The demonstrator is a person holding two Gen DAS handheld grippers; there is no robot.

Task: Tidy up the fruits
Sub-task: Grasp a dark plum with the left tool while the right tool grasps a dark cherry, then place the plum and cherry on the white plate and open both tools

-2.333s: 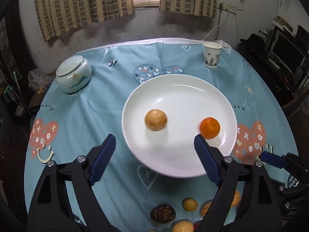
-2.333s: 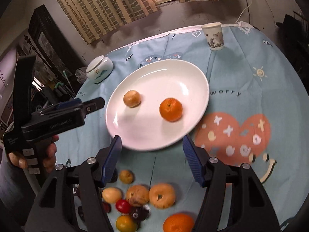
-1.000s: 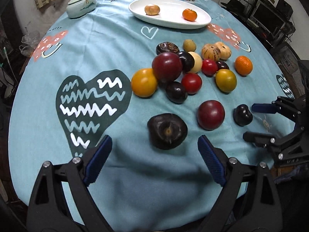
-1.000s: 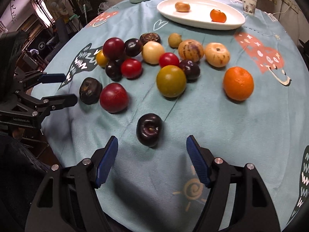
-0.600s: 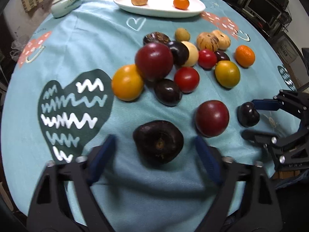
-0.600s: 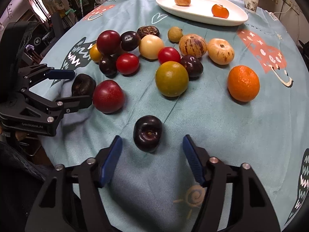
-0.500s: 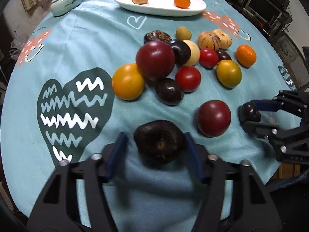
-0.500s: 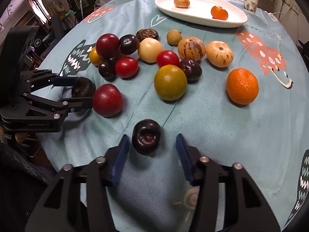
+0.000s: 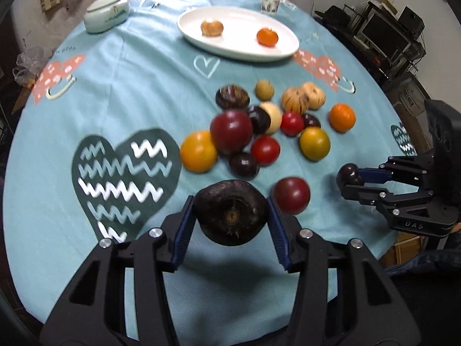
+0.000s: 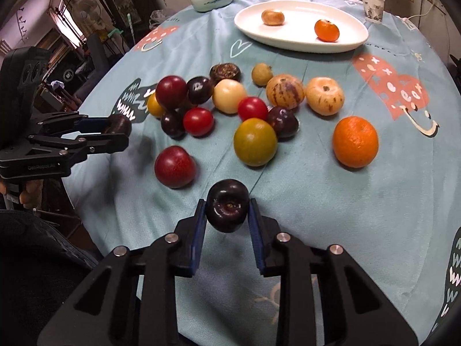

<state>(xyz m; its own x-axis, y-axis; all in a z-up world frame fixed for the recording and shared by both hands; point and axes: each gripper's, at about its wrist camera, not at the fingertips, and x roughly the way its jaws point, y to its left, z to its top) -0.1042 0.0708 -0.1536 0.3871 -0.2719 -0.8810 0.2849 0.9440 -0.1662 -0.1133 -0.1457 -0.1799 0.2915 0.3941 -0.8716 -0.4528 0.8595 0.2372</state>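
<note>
Now the left tool (image 9: pixel 230 216) is clenched on a wrinkled dark fruit (image 9: pixel 232 212), the right tool (image 10: pixel 227 210), whose jaws have just been closing, on a dark plum (image 10: pixel 227 204). Beyond both, loose fruit, then the white plate (image 10: pixel 299 40). Only the right view shows fingers (image 10: pixel 27 196) behind the left tool.

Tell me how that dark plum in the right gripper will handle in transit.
The dark plum is round and glossy, so it may slip or rotate. The right gripper, jaws just closed, pinches only its sides. Probably light. On the plate it would likely roll.
</note>
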